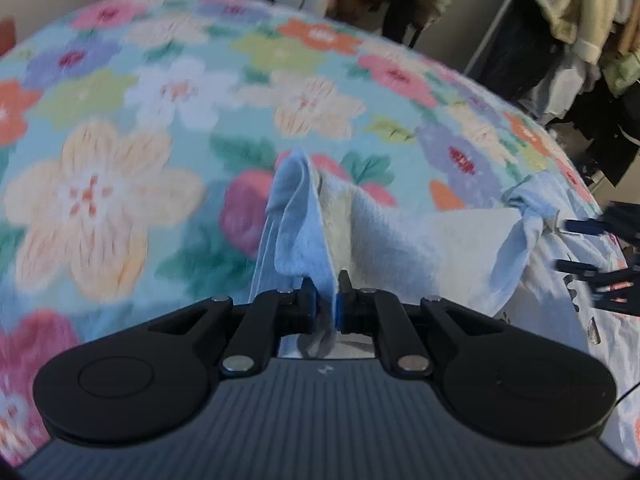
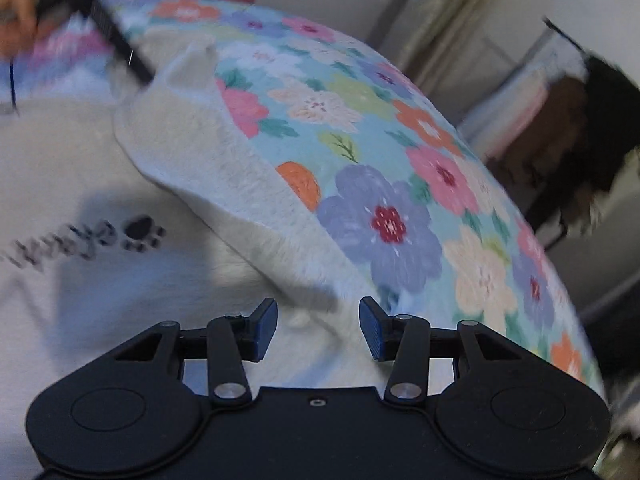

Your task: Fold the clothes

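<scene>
A white sweatshirt with a pale blue fleecy lining lies on a floral bedspread. My left gripper is shut on a fold of its pale blue edge and holds that fold up off the bed. In the right wrist view, the sweatshirt shows a black paw print and blurred lettering. My right gripper hovers open just above the fabric, with nothing between its blue pads. It also shows at the right edge of the left wrist view as the right gripper, beside a bunched blue cuff.
The bedspread stretches away to the right of the sweatshirt. Hanging clothes on a rack stand beyond the bed's far edge. A person's hand holds the left gripper at the top left of the right wrist view. More hanging garments are at the right.
</scene>
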Available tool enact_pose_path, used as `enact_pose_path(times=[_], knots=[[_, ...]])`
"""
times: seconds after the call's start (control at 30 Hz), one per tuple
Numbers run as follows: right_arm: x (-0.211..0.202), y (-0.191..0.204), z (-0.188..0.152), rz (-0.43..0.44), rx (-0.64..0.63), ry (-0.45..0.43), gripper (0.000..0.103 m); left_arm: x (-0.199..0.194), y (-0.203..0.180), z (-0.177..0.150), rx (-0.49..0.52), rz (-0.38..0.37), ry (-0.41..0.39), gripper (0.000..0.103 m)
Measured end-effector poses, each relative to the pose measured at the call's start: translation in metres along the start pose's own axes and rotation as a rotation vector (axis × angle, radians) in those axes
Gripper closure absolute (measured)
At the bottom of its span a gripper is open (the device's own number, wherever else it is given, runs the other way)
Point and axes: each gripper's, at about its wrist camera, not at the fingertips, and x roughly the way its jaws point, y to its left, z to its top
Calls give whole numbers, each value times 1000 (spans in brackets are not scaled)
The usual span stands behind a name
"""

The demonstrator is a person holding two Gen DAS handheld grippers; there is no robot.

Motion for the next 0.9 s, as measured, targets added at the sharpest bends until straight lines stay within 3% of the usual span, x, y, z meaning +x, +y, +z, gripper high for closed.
enact_pose_path(times=[0.07,0.17,0.2,0.23,0.3,0.4,0.5,0.53,0.6,0.63,0.73,0.9], knots=[[12,-1,2,-12,-11,-16,52,-8,-6,5,28,14,-48,95],[31,-3,6,-29,-29,-40,56,-22,-3,17,-11,-15,-112,95],[37,-4,7,-35,-34,-48,83,-27,-1,22,-31,-27,-133,95],[41,-6,8,-44,-22,-68,103,-31,2,28,-48,-34,-155,95],[32,-26,19,-116,114,-170,100,-34,6,42,-59,-34,-184,95],[44,-64,50,-158,232,-168,100,-19,9,74,-52,41,-187,95],[62,-104,67,-27,387,-72,97,17,18,105,-130,110,-157,95],[60,-115,64,-4,448,-71,91,34,23,113,-162,128,-131,95],[54,-137,55,34,570,-76,58,66,29,122,-202,180,-74,95],[44,-145,43,15,625,-109,51,80,30,124,-197,219,-45,95],[23,-166,10,-35,704,-113,50,109,23,125,-123,305,7,95],[-2,-188,-40,-86,738,-50,50,117,25,126,-144,319,16,94]])
